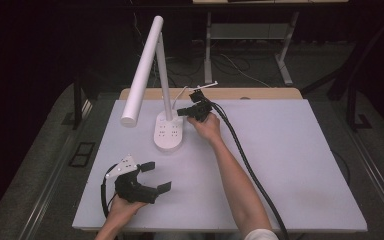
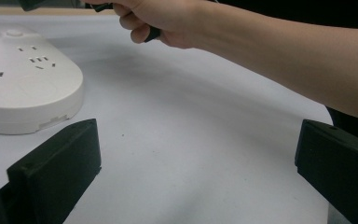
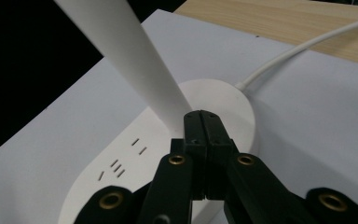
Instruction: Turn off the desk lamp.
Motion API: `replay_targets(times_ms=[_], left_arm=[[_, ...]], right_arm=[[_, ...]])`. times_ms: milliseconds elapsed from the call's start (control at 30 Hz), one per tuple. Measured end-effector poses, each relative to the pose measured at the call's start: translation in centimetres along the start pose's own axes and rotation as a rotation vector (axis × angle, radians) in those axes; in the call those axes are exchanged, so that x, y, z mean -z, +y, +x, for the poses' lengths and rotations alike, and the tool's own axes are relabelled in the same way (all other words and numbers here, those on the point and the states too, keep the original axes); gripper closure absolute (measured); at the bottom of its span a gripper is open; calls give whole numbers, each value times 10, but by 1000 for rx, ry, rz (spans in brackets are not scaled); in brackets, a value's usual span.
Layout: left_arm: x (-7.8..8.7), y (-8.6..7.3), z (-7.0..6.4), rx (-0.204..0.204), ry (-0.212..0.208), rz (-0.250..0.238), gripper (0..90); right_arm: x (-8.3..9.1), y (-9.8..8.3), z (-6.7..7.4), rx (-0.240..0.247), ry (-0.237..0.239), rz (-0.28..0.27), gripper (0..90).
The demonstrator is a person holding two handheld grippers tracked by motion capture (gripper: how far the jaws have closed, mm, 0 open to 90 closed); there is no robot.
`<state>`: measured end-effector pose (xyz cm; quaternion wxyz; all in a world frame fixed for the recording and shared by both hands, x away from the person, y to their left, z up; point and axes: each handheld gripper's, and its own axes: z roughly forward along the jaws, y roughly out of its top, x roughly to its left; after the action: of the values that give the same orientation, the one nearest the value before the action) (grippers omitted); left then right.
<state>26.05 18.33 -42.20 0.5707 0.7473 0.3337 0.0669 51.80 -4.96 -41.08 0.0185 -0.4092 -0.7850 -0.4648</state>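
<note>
The lamp stood on the bench, toward its rear left. The right hand-held gripper was just beside the lamp's post, over the base. The left hand-held gripper lay nearer, at the front left, well apart.

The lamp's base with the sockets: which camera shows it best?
The high view: the whole lamp base shows there, sockets on top. The left gripper view catches its near edge; in the right gripper view the shut right hand-held gripper partly covers it.

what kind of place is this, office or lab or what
Probably a lab or workshop set up for recording: a white board laid on a wooden table, height-adjustable desks behind, cables on grey carpet, and a lamp with sockets in its base.
</note>
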Motion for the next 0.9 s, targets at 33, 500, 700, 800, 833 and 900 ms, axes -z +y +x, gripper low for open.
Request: replay_targets(times_ms=[33, 500, 700, 800, 833, 900], left_arm=[[0, 0, 0, -1, -1, 2, 0], [-2, 0, -2, -3, 1, 3, 0], [-3, 0, -2, -5, 4, 4, 0], [-4, 0, -3, -12, 7, 7, 0], [-5, 0, -3, -9, 5, 5, 0], [-6, 0, -4, -13, 7, 9, 0]], right_arm=[[3, 0, 1, 9, 1, -2, 899], [43, -2, 18, 88, 3, -12, 782], [69, -7, 25, 101, -21, -27, 582], [84, -8, 26, 96, -38, -39, 455], [89, -9, 26, 99, -60, -45, 417], [100, -11, 25, 103, -60, -55, 329]])
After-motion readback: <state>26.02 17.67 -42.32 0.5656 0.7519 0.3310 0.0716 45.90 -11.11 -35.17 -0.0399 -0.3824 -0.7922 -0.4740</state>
